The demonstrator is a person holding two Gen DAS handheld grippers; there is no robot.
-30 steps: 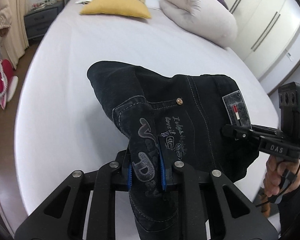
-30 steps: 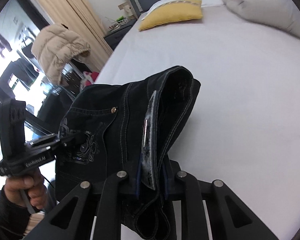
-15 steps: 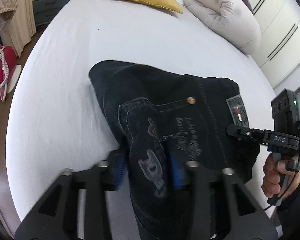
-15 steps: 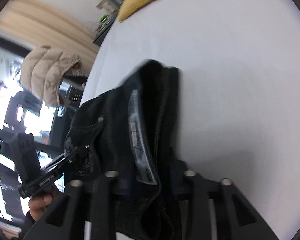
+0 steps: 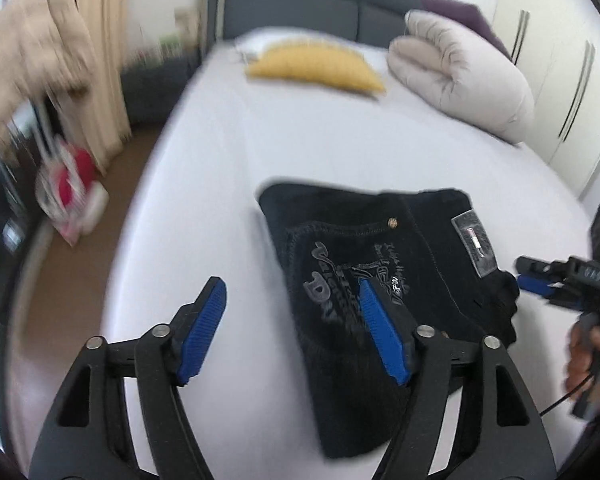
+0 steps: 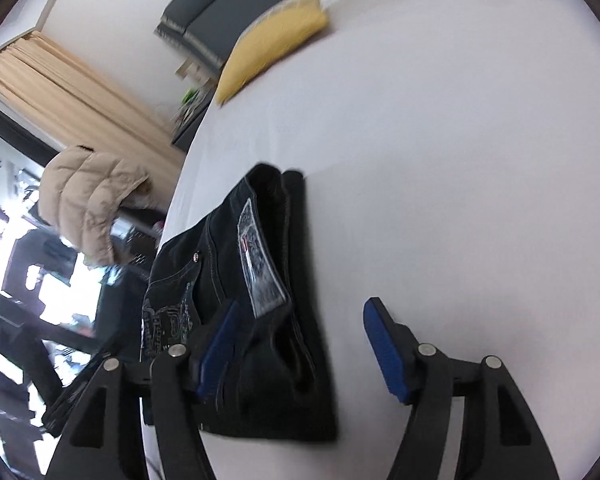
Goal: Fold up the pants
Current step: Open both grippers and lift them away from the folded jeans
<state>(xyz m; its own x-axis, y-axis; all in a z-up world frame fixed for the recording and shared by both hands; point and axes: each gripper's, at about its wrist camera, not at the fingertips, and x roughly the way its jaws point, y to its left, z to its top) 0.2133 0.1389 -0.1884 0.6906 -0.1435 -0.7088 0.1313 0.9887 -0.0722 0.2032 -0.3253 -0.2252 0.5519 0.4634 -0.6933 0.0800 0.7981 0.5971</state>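
Note:
The black denim pants point(image 5: 380, 264) lie folded in a compact stack on the white bed point(image 5: 300, 128), back pocket print and waistband patch facing up. They also show in the right wrist view point(image 6: 252, 300). My left gripper point(image 5: 292, 308) is open and empty, its right pad over the pants' near left edge. My right gripper point(image 6: 300, 328) is open and empty, with the pants' right edge between the jaws. The right gripper also shows at the right edge of the left wrist view point(image 5: 540, 280), just off the pants' right side.
A yellow pillow point(image 5: 316, 68) and a rolled pale duvet point(image 5: 456, 72) lie at the head of the bed. A beige jacket point(image 6: 88, 196) and curtains point(image 6: 72, 92) stand left of the bed. White wardrobe doors point(image 5: 560, 80) are to the right.
Both grippers opened and let go of the pants, which dropped from a raised hold to lie flat on the bed. Both grippers pulled back slightly.

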